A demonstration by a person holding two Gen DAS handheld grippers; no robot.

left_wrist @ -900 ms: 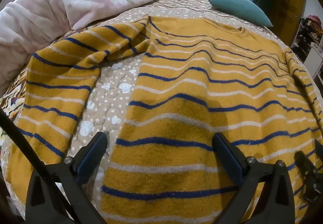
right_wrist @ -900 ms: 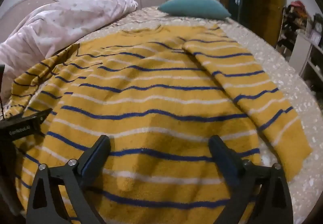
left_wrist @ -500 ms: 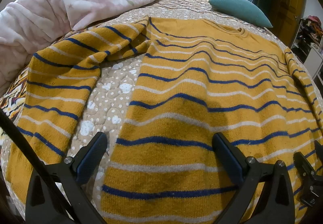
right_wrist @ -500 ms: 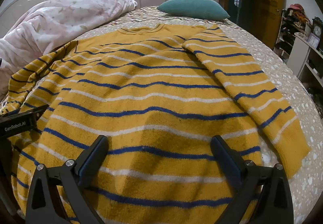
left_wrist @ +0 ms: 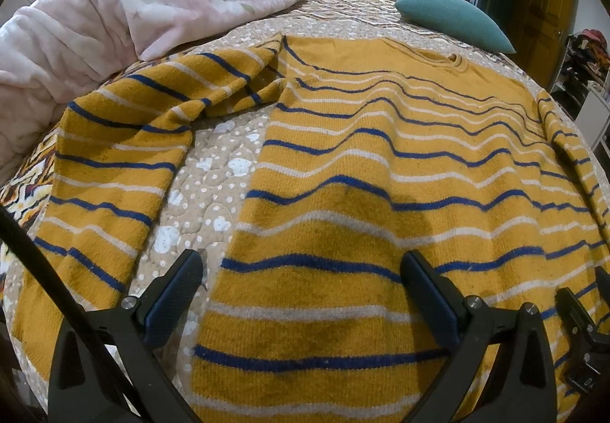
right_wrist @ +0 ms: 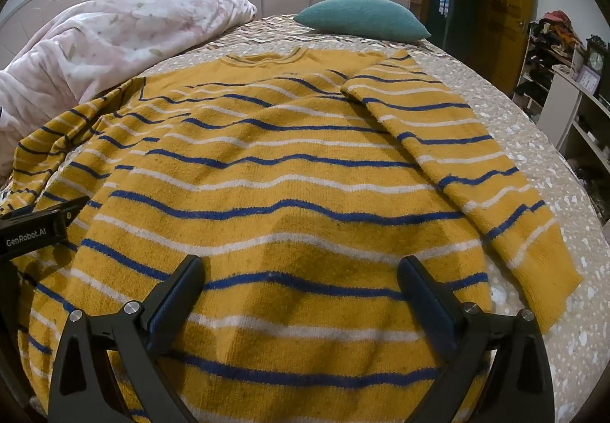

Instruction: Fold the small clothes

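1. Left wrist view: one sweater (left_wrist: 381, 171) fills the middle and right of the frame, lying flat on the quilted bedspread (left_wrist: 213, 171). It is mustard yellow knit with thin blue and white stripes running across it, and its round neckline sits at the upper right.
2. One sleeve (left_wrist: 114, 164) spreads out to the left of the frame, bent and rumpled near the shoulder, with a strip of bedspread showing between it and the body.
3. The left gripper (left_wrist: 301, 289) sits at the bottom centre – its jaws are spread wide with nothing between them, over the sweater's lower part. Whether the fingers touch the knit I cannot tell.
4. One pink floral blanket (left_wrist: 133, 7) is heaped at the upper left and one teal pillow (left_wrist: 450, 19) lies at the upper right.
5. Right wrist view: the same single sweater (right_wrist: 274, 171) covers the centre, neckline toward the top, with soft ripples in the stripes.
6. The other sleeve (right_wrist: 457, 164) lies on the right of the frame, its upper part folded over the body and its cuff on the bedspread (right_wrist: 533, 141).
7. The right gripper (right_wrist: 301, 289) is at the bottom centre – jaws wide apart, gripping nothing, above the hem area.
8. The blanket (right_wrist: 114, 30) is at the upper left, the pillow (right_wrist: 362, 17) at top centre, and part of the left gripper shows at the left edge.
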